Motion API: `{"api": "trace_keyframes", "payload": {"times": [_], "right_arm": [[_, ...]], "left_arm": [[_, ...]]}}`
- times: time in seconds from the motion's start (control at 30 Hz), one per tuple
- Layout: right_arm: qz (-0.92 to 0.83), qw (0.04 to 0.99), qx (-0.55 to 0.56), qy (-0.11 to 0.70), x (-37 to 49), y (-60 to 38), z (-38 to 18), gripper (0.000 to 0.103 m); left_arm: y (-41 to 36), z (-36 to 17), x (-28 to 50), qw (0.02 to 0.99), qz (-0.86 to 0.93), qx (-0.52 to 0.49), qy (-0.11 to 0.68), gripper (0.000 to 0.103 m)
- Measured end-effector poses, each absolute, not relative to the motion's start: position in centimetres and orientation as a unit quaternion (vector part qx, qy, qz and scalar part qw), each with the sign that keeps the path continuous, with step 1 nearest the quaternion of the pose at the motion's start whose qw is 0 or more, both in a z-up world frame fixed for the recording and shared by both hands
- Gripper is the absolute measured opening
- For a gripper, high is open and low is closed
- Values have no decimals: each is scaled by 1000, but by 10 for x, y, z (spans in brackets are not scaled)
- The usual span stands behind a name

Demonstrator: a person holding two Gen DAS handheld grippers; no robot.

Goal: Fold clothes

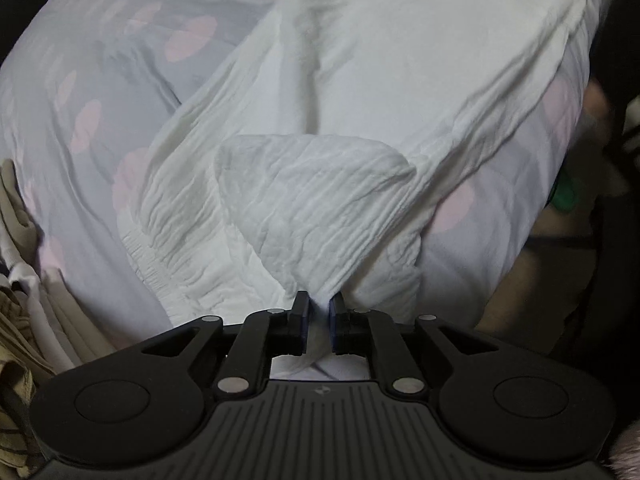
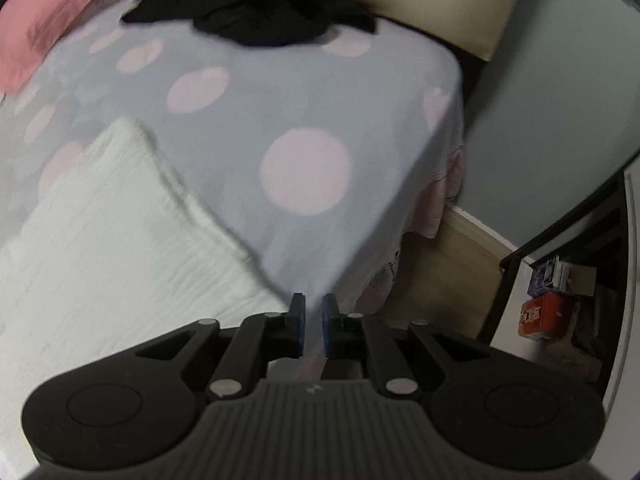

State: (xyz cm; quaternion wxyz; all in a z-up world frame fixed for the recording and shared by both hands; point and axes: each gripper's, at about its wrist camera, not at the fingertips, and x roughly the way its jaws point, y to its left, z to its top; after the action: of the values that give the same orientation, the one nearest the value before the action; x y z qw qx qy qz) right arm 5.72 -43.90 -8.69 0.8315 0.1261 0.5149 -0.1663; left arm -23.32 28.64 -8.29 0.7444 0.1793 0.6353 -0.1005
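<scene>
A white crinkled garment (image 1: 360, 100) lies spread across a grey bedspread with pink dots (image 1: 80, 60). One corner of it is lifted and folded over toward the camera. My left gripper (image 1: 319, 304) is shut on that corner, with white cloth pinched between its blue pads. In the right wrist view the same white garment (image 2: 100, 240) lies flat at the lower left, its edge running down toward my right gripper (image 2: 313, 304). That gripper hangs just past the garment's edge, near the bed's corner. Its jaws stand slightly apart and hold nothing.
A black heap of clothing (image 2: 260, 12) and a pink garment (image 2: 48, 28) lie at the far end of the bedspread (image 2: 320, 100). Beige clothes (image 1: 16, 280) are piled at the left. Right of the bed are a grey wall, a black frame (image 2: 520, 256) and a red box (image 2: 548, 316).
</scene>
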Motion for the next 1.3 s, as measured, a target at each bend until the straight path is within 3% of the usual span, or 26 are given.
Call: {"api": "trace_keyframes", "payload": {"times": [0.07,0.17,0.23,0.33,0.57,0.8,0.93,1.03,1.07,1.3], "right_arm": [[-150,840,156,497,55,-448,-80,38],[-127,856,167,473,56,-450,-72,44],[-111,864,168,461,61,-448,-70,55],[-89,869,166,458,72,-442,-75,56],[-25,868,106,485,108,-420,-90,66],[-11,854,104,509,127,-417,-106,68],[5,854,72,515,123,-403,-112,54],[19,851,68,520,121,-394,-105,16],[26,850,67,522,121,-390,-101,11],[87,855,53,509,119,-345,-39,11]], "left_arm": [[291,-71,-233,760,-111,149,623,23],[301,-52,-232,789,-117,102,594,30],[308,-46,-226,810,-102,73,573,31],[319,-36,-217,837,-80,30,541,39],[334,-47,-186,871,-5,-44,490,39],[339,-67,-178,853,35,-51,518,39],[336,-66,-175,853,39,-46,519,39],[335,-66,-173,855,37,-46,516,39],[335,-66,-172,855,37,-46,515,39],[331,-50,-171,870,37,-37,491,39]]}}
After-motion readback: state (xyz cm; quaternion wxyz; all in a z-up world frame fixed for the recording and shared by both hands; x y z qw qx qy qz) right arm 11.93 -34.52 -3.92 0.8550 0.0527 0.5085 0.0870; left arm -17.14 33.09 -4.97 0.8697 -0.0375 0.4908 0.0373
